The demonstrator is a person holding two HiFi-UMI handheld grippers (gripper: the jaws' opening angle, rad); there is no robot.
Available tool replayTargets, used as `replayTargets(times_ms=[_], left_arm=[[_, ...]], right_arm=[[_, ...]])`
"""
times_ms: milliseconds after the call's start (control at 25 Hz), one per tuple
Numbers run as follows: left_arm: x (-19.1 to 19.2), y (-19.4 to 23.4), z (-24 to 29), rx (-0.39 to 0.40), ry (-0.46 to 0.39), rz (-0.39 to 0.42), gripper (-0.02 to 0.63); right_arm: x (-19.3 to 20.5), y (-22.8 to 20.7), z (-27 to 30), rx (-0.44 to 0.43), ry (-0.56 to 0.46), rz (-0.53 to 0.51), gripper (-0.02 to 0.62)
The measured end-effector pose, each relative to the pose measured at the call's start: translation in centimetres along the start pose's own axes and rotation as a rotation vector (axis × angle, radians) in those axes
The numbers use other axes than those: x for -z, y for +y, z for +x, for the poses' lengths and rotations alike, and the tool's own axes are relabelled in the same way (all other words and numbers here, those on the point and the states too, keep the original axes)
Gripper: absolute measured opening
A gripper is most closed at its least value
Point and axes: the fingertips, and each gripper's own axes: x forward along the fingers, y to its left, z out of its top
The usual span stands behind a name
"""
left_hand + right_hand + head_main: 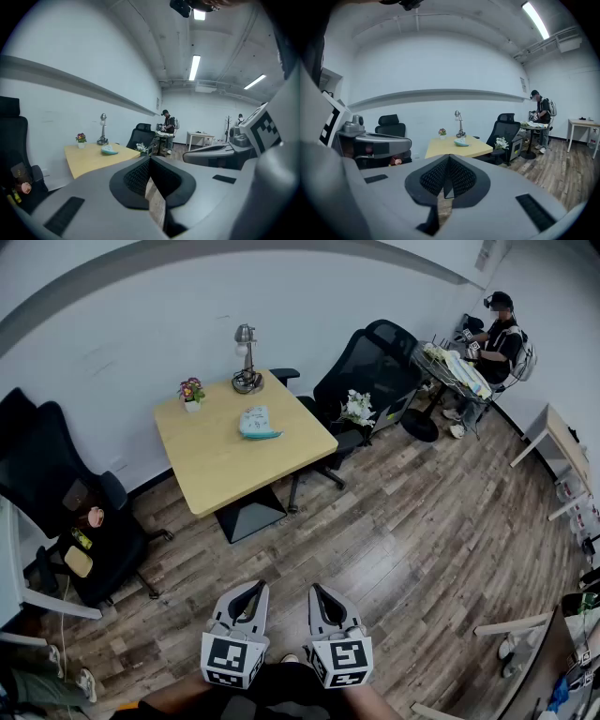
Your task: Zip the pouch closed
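Left tongs [256, 587] and right tongs [317, 590], closed and empty at 6 o'clock, presumably await reaching the pouch [258, 423] on the counter [225, 470] at 11 o'clock.

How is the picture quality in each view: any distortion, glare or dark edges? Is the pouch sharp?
Head view: strong fisheye, straight lines bow; even light, the pouch on the table is small but clear. Left gripper view: the ceiling lamp is blown out white, and the edges go dark. Right gripper view: dark round rim too, and the pouch is tiny.
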Motion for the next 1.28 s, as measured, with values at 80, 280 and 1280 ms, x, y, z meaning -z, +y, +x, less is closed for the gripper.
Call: replayTargets(times_ms=[80, 280, 1280], left_arm=[[-0.1, 0.1, 0.0, 0.002, -0.002, 0.0, 0.009], [0.0, 0.5, -0.1, -0.004, -0.004, -0.005, 0.008], [-0.9, 6.3, 2.1, -0.077, 0.001, -0.033, 0.009]], right_arm=[[0.2, 0.0, 0.2, 0.005, 0.002, -0.002, 0.012], [0.1, 0.4, 0.5, 0.001, 0.002, 0.0, 0.012], [-1.2, -0.7, 6.0, 0.021, 0.005, 0.102, 0.014]])
